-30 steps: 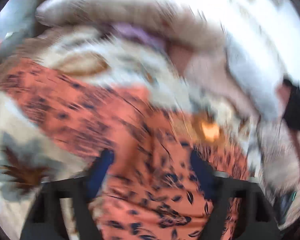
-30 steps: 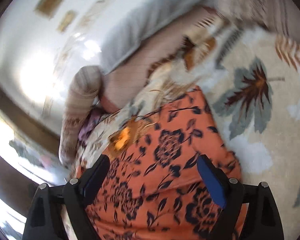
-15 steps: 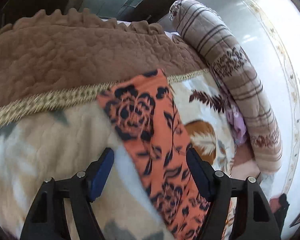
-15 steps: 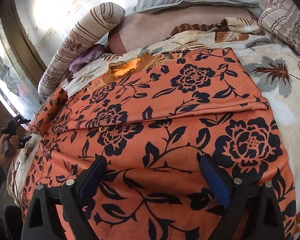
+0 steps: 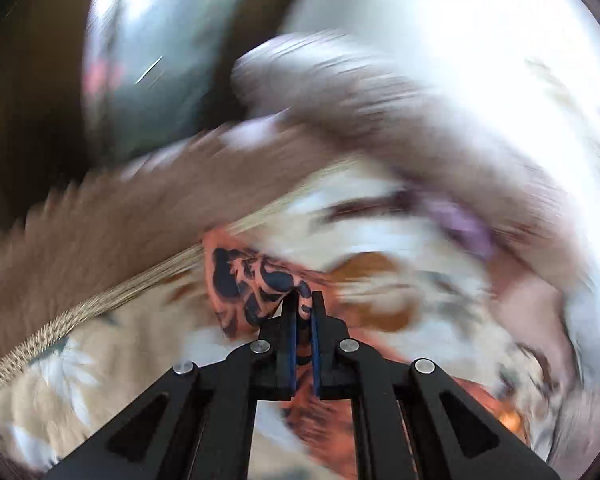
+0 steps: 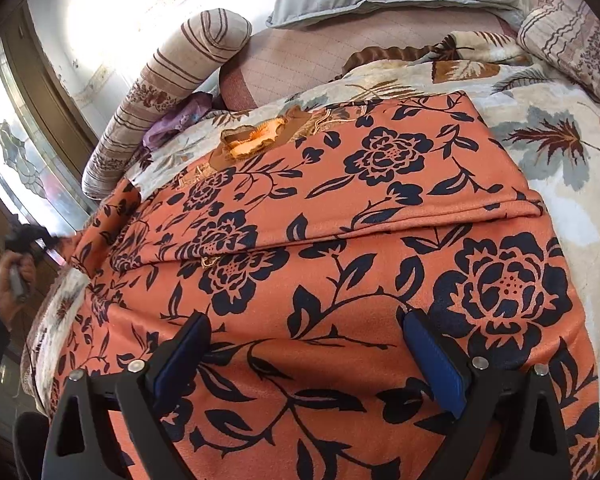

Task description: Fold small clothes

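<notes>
Since the earlier frames, the left gripper has been swung across to the far left end of the orange floral garment, and its jaws have just been closing: they are now pinched narrow on a bunched tip of that cloth, which is seen puckered between the blue pads. The left wrist view is heavily smeared, so finer detail of the grip cannot be told. In the right wrist view the same gripper is seen small at the left edge of the bed, held in the person's hand, with the garment's end drawn up toward it.

The right gripper is held over the near part of the garment with its jaws wide; nothing is pressed between them.

The garment is spread across the floral blanket, with one layer already laid over along a diagonal crease. A striped bolster lies near the far left corner.

The fresh grip is judged to prepare a fold of the left end inward; the thin cloth may slip from so small a pinch.
</notes>
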A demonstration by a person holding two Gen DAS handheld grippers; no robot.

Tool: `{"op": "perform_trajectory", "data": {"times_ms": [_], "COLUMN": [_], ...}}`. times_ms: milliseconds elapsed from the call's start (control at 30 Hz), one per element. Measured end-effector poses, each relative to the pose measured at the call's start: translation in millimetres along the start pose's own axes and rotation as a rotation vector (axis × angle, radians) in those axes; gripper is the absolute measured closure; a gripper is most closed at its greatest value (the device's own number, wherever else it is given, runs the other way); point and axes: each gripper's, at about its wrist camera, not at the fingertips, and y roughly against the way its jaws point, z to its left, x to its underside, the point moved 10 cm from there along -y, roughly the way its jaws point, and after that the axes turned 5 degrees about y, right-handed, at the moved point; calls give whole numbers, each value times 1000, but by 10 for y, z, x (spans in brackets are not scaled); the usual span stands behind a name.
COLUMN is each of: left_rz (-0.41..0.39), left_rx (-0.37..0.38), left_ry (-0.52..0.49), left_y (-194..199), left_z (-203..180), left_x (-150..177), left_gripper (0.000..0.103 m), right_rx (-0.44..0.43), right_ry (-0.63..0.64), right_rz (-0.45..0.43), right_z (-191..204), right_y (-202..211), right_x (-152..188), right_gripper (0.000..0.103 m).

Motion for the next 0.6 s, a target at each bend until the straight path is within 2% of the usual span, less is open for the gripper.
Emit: {"op": "perform_trajectory", "data": {"times_ms": [67,133,233,333,400,433,500,567,600], "left_rz": [-44,-43,15,97,161,199,302,376,378], "left_rx": [103,222,407,522,540,525,427,338,315], "left_ry": [-115,-206,-329,-401,-464,-502,-576,-610,-603], "left_y": [386,695,1071,1213,1134,1036,692,419,367], "left_z": [-703,-1436,-2545,-3288,-3655,-3745,-3723,-3428,-3301], "left_x": [76,299,928,1582,2127,2375,2864,3151,3167], "left_gripper": [98,98,98,97,88,61,27,28,28], "right_rx": [-8,-15,-35,-62,-81,-92,-118,-145,-155], "right_ry": [-8,-14,-33,-61,-91,-111,-161,-217,-250], "right_rz": [-3,-5,-13,-24,-38,-43,-57,-78,-90], "right_z": [1,0,-10,-25,-46,-59,-96,-150,-195], "right_y": [8,16,38,70,109,132,201,291,346], "right_x": [-6,-11,-26,-45,-65,-75,-99,-130,-157], "right_gripper": [4,4,4,5,5,5,5,5,5]}}
